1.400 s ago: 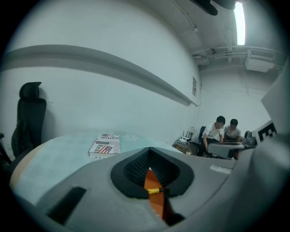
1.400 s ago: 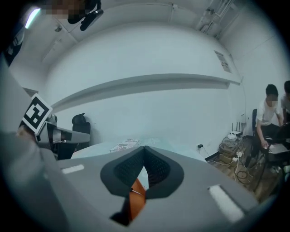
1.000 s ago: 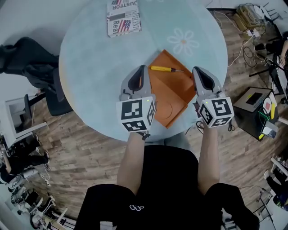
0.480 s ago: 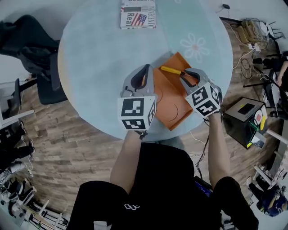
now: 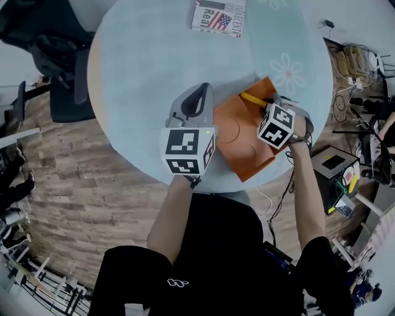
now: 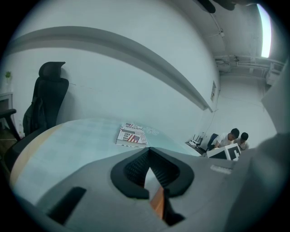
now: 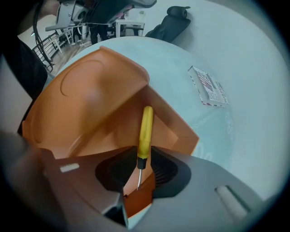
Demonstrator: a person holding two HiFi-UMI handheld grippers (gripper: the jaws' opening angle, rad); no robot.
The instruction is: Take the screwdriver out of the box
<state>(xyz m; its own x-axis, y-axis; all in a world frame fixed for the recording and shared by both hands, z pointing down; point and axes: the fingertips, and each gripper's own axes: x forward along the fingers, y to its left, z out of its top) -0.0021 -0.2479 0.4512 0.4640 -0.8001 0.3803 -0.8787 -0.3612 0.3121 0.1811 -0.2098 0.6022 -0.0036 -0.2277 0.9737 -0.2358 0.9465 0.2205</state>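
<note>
An orange box (image 5: 237, 133) lies open near the front right of the round table (image 5: 142, 62). A yellow-handled screwdriver (image 5: 252, 99) rests in the box's far half. My right gripper (image 5: 266, 105) points steeply down over it. In the right gripper view its jaws are opening, and the screwdriver (image 7: 145, 131) has its collar and tip between the pads of that gripper (image 7: 141, 170), which do not press on it. My left gripper (image 5: 200, 92) lies by the box's left edge, its tips together (image 6: 149, 149); an orange sliver shows behind them.
A printed book (image 5: 217, 15) lies at the table's far side and shows in both gripper views (image 6: 131, 136) (image 7: 209, 87). A black office chair (image 5: 55, 68) stands left of the table. Cables and a black equipment case (image 5: 336, 166) sit on the floor at right. Two people (image 6: 233, 138) sit far off.
My right gripper has rolled over, dropped into the box above the screwdriver, and its jaws have gone from shut to apart. The left gripper slid a little along the box's left edge.
</note>
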